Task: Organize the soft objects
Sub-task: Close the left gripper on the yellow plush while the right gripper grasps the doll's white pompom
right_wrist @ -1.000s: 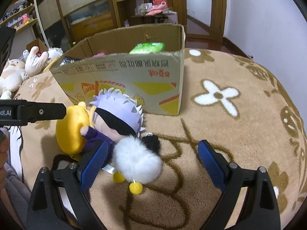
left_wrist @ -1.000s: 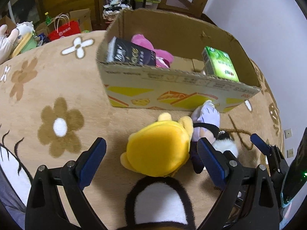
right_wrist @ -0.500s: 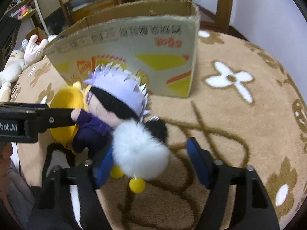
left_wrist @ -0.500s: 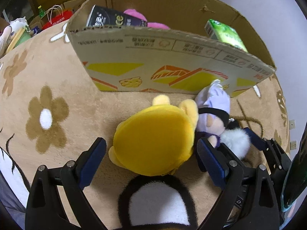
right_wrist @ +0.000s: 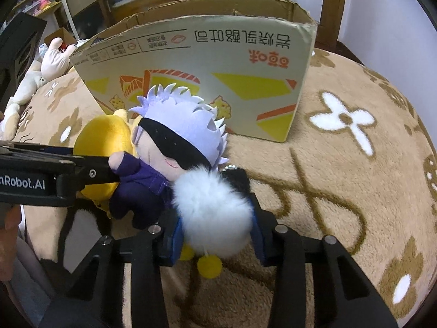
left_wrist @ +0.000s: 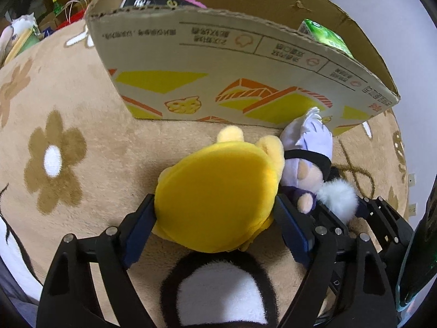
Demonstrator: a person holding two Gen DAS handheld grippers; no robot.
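Beside the cardboard box [left_wrist: 245, 63] on the bed blanket [right_wrist: 341, 191], right tongs [right_wrist: 215, 235] are pinching the white pom-pom [right_wrist: 213, 213]; left tongs [left_wrist: 215, 227], just closing, are squeezing the yellow plush [left_wrist: 218, 199], both ready for boxing

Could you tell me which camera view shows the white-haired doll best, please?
The right wrist view: the white-haired doll lies face-up, with its blindfold, purple outfit and fluffy pompom visible. The left wrist view shows only its head beside the yellow plush.
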